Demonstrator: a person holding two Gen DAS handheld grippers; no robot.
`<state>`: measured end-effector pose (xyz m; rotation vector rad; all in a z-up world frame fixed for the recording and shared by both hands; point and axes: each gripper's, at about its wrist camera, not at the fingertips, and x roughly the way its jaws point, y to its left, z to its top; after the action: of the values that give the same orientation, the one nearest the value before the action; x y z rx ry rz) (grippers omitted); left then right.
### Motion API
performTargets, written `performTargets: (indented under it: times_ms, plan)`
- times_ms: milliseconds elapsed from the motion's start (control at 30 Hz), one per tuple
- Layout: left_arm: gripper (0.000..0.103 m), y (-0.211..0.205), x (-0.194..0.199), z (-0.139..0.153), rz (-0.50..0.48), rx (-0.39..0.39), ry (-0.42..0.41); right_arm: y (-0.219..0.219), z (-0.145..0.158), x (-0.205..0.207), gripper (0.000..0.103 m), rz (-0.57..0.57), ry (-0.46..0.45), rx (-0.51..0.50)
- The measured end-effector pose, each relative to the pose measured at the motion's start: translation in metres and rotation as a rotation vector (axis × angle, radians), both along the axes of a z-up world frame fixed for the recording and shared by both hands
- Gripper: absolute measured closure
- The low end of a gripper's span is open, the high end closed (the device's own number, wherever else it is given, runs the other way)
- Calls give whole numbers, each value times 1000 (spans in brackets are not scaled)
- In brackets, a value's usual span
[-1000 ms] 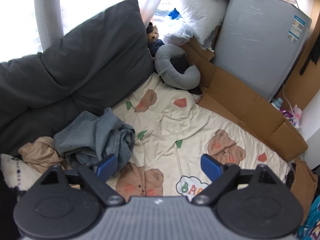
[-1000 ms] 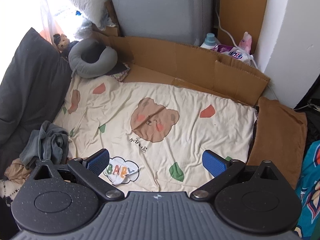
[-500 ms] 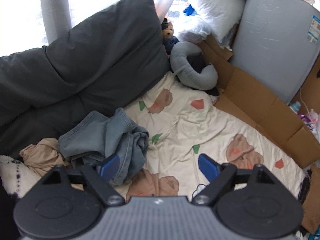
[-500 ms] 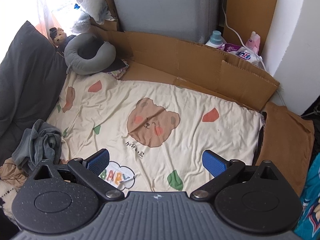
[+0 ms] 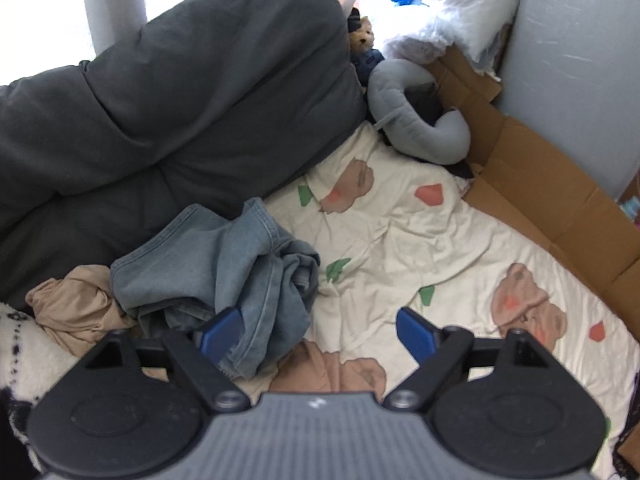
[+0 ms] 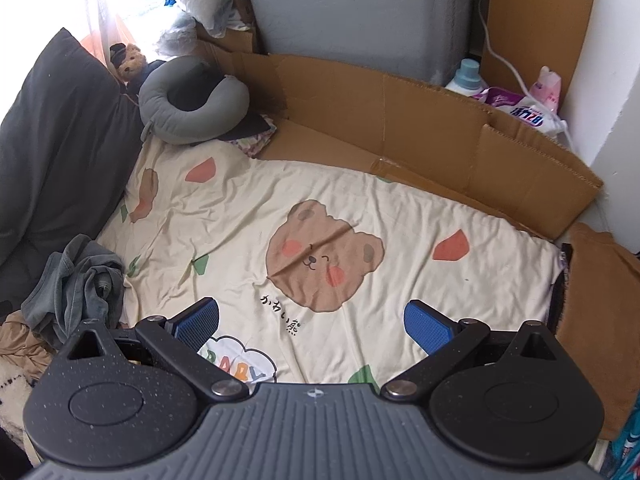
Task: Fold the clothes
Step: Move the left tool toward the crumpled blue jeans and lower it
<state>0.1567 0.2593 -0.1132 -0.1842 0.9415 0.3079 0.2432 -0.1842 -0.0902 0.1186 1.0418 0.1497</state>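
The crumpled denim garment (image 5: 224,264) is lying at nine o'clock on the bear-print sheet (image 5: 420,240). The left gripper (image 5: 316,332) is hanging wide open, empty, above its edge; best pinching one hem, not the bunch. The right gripper (image 6: 312,320) is hovering open at three o'clock.

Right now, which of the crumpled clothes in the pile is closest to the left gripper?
The blue denim garment; its hem lies at the left gripper's finger, while the tan garment sits farther out to the side.
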Motion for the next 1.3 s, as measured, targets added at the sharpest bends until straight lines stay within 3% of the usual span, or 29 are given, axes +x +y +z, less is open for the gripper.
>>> performTargets:
  times_ms: [367, 533, 633, 967, 1300]
  plan:
    - [16, 4, 18, -49, 19, 37, 5, -3, -39, 16, 2, 28, 0, 75]
    - [17, 6, 23, -74, 9, 38, 24, -5, -71, 21, 2, 40, 1, 102]
    - [19, 8, 20, -89, 26, 71, 22, -6, -91, 24, 2, 44, 8, 99]
    - [20, 36, 20, -133, 89, 61, 20, -5, -139, 32, 2, 51, 6, 60]
    - [23, 54, 24, -167, 70, 114, 5, 24, -182, 37, 2, 129, 2, 37]
